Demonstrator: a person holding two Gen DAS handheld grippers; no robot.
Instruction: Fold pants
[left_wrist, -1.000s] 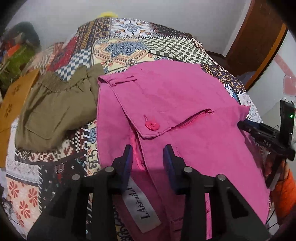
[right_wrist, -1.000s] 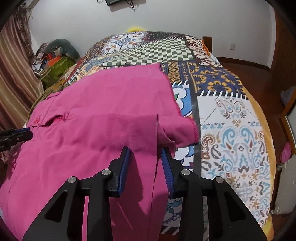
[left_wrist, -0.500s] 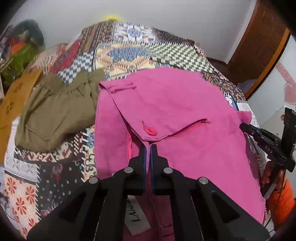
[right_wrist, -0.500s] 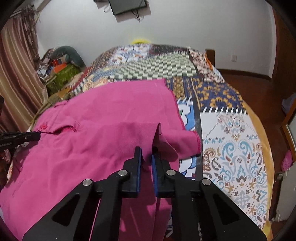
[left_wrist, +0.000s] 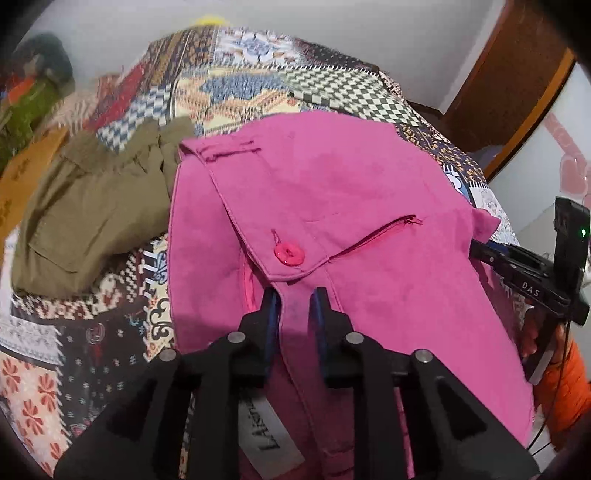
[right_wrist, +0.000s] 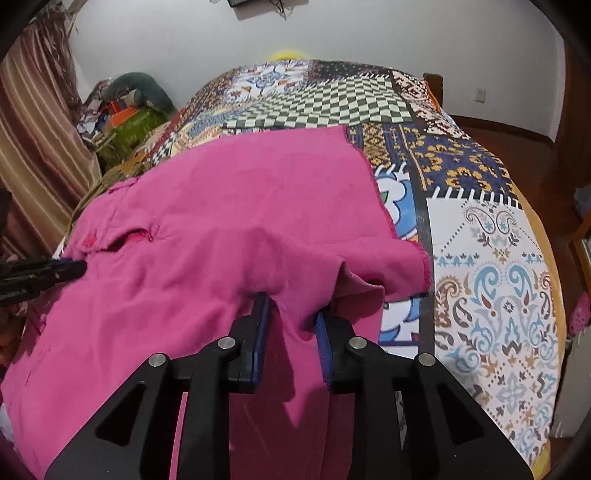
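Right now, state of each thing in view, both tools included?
pink pants: spread on the bed, waist button fastened, pocket zip closed
left tool: open, fabric between its jaws
right tool: open, fabric fold between its jaws
olive garment: crumpled beside the pants

Cut off by the bottom edge behind the left tool (left_wrist: 293, 301): lower part of the pink pants (left_wrist: 332, 192) and most of the white label (left_wrist: 267, 435), letters only partly readable. Blurred far off to its left: green pile (left_wrist: 33, 99). Hidden under cloth ahead of the right tool (right_wrist: 290, 310): tips of its fingers (right_wrist: 263, 299). Cut off at the top edge: dark thing on the wall (right_wrist: 242, 3).
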